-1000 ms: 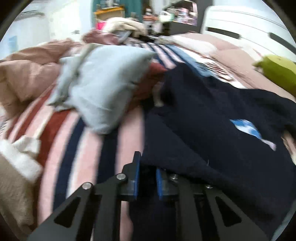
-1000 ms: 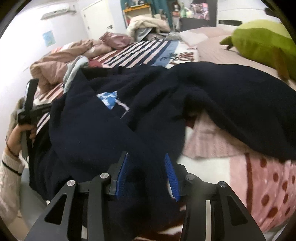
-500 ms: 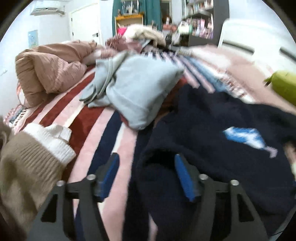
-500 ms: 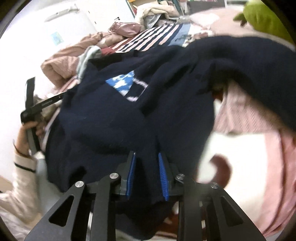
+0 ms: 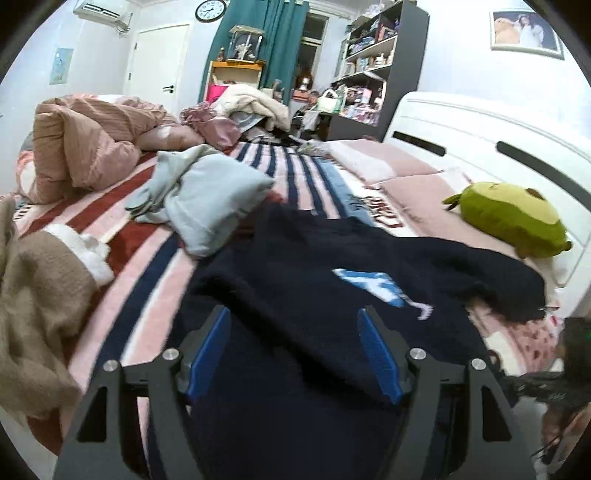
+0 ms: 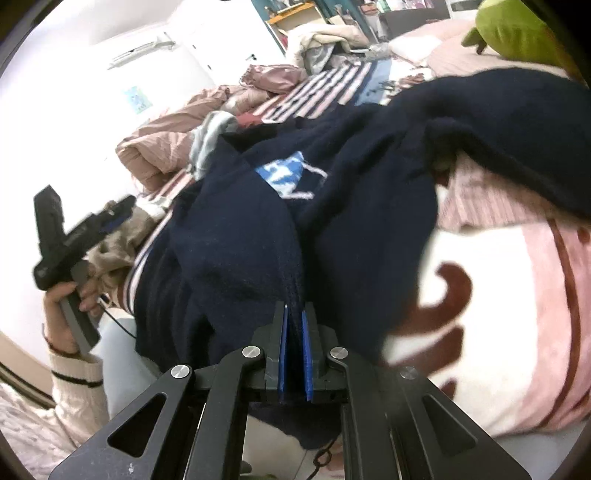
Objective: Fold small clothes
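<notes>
I see the navy sweater sprawled rumpled across the bed's near side, its front up, showing a blue-and-white patch. One sleeve stretches toward the headboard side. At the bed's near edge its hem is bunched into a raised ridge, hanging partly over.

Green plush toy, wall clock

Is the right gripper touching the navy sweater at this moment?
Touching. In the right wrist view the right gripper has its blue pads closed tight on a fold of the navy sweater, with the fabric pinched between them.
</notes>
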Demonstrator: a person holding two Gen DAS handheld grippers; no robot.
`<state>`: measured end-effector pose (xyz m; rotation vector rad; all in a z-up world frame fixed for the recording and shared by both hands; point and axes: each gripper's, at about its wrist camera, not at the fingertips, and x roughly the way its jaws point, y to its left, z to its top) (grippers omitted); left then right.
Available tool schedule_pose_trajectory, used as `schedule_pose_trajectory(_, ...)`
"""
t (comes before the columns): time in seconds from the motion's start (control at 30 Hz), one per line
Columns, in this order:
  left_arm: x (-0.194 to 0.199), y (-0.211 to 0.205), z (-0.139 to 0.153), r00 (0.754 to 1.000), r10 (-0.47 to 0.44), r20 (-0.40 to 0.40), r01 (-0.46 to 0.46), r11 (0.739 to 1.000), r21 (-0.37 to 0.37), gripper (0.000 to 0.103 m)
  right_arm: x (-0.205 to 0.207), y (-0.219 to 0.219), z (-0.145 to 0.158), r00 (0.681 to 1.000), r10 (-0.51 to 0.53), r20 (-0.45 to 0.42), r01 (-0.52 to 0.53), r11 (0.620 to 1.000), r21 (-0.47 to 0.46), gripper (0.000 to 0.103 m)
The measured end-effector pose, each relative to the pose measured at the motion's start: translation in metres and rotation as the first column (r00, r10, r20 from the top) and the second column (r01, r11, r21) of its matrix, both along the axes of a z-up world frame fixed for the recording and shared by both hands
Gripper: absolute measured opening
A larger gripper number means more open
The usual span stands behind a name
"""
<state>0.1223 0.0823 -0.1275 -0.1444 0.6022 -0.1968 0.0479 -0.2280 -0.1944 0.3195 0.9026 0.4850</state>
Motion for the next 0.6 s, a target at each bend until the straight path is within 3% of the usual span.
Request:
schedule_pose_trajectory(0.1, -0.005, -0.014, 0.007, 1.000, -0.013, 0.015, 0.013, 1.000, 0.004, 0.068, 0.004, -0.008, -0.009, 0.997, -0.062, -0.038, 0.061, 0.998, -0.025, 0.006)
schedule_pose_trajectory(0.13, -0.005, -0.016, 0.008, 1.000, -0.016, 0.019, 0.016, 1.000, 0.001, 0.069, 0.003, -0.015, -0.008, 0.996, -0.086, -0.035, 0.086, 0.996, -0.011, 0.013)
schedule_pose_trajectory(0.17, -0.007, -0.018, 0.010, 1.000, -0.020, 0.024, 0.020, 1.000, -0.002, 0.070, 0.001, -0.027, -0.006, 0.993, -0.120, -0.021, 0.121, 0.993, 0.015, 0.022)
schedule_pose_trajectory(0.23, -0.009, -0.023, 0.014, 0.999, -0.026, 0.037, 0.025, 1.000, 0.002, 0.076, -0.004, -0.062, 0.004, 0.969, -0.246, 0.025, 0.245, 0.969, 0.042, 0.065)
schedule_pose_trajectory(0.27, -0.011, -0.025, 0.015, 0.999, -0.027, 0.042, 0.027, 1.000, 0.005, 0.076, -0.006, -0.076, 0.007, 0.954, -0.298, 0.040, 0.297, 0.954, 0.040, 0.069)
schedule_pose_trajectory(0.4, -0.011, -0.033, 0.020, 0.998, -0.035, 0.043, 0.035, 0.999, -0.005, 0.076, -0.005, -0.149, 0.008, 0.835, -0.548, 0.056, 0.548, 0.836, 0.021, 0.071)
schedule_pose_trajectory(0.5, -0.009, -0.042, 0.023, 0.998, -0.054, 0.038, 0.054, 0.999, -0.001, 0.078, 0.001, -0.187, -0.005, 0.755, -0.655, 0.027, 0.654, 0.756, 0.032, 0.072)
schedule_pose_trajectory(0.53, -0.008, -0.047, 0.024, 0.998, -0.052, 0.034, 0.051, 0.999, 0.012, 0.078, 0.002, -0.194, -0.008, 0.743, -0.668, 0.036, 0.667, 0.744, 0.038, 0.072)
schedule_pose_trajectory(0.6, -0.005, -0.055, 0.025, 0.998, -0.050, 0.031, 0.049, 0.998, 0.032, 0.078, 0.007, -0.203, -0.014, 0.754, -0.655, 0.060, 0.650, 0.755, 0.084, 0.072)
